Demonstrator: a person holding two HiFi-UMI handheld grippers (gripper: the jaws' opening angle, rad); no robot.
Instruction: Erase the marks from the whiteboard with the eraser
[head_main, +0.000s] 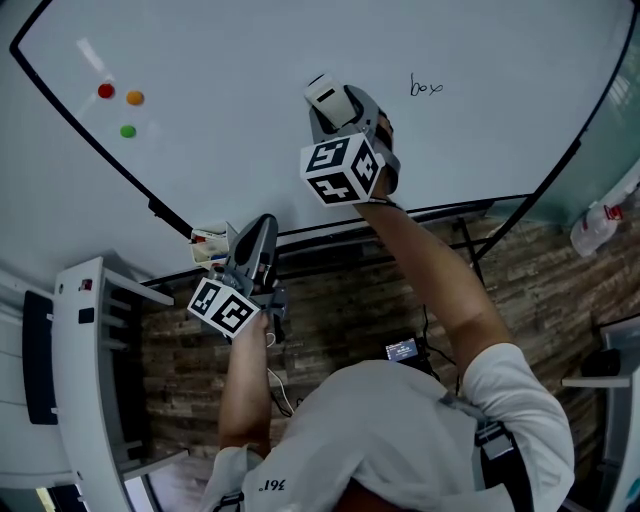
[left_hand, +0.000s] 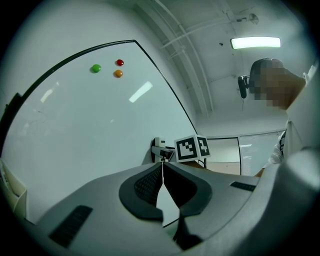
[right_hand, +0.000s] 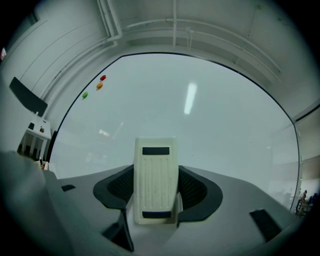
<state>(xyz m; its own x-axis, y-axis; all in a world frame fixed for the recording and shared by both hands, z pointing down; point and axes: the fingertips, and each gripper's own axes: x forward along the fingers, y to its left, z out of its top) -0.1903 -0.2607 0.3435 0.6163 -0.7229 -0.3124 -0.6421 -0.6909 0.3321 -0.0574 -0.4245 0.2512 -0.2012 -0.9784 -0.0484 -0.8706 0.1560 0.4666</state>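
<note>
The whiteboard fills the upper head view, with small handwritten marks at its upper right. My right gripper is shut on a white eraser, held at the board to the left of the marks. In the right gripper view the eraser stands upright between the jaws, with the whiteboard behind it and no marks in sight. My left gripper hangs low by the board's bottom edge. Its jaws are shut on nothing.
Red, orange and green magnets sit at the board's upper left. A small box rests on the board's ledge beside the left gripper. A white rack stands at left, a spray bottle at right.
</note>
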